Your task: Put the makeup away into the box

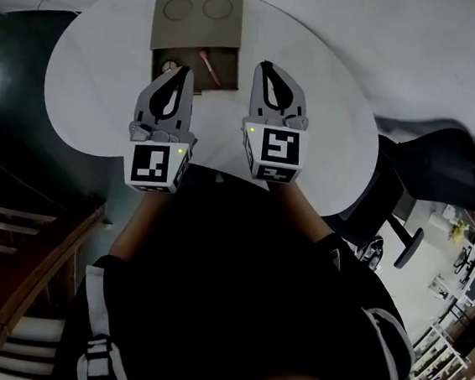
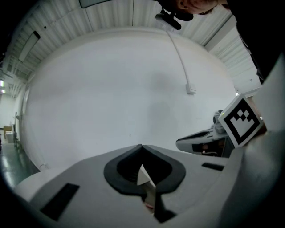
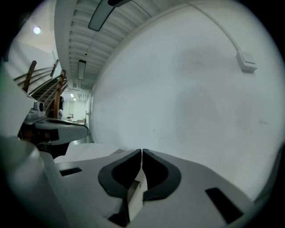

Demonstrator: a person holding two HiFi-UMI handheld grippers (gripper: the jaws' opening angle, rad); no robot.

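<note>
free: bare table [image 1: 332, 94] right of box [image 1: 197, 29] | obstacle: chair [image 1: 451, 165] at table's right edge

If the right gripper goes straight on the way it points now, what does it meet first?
The right gripper, jaws shut and empty, points at the bare white wall. Nothing shows in between, so the way looks free until then; its depth is unclear.

No legible text, brand or number; left marker cube [image 1: 157, 166], right marker cube [image 1: 273, 149] show coded squares only.
</note>
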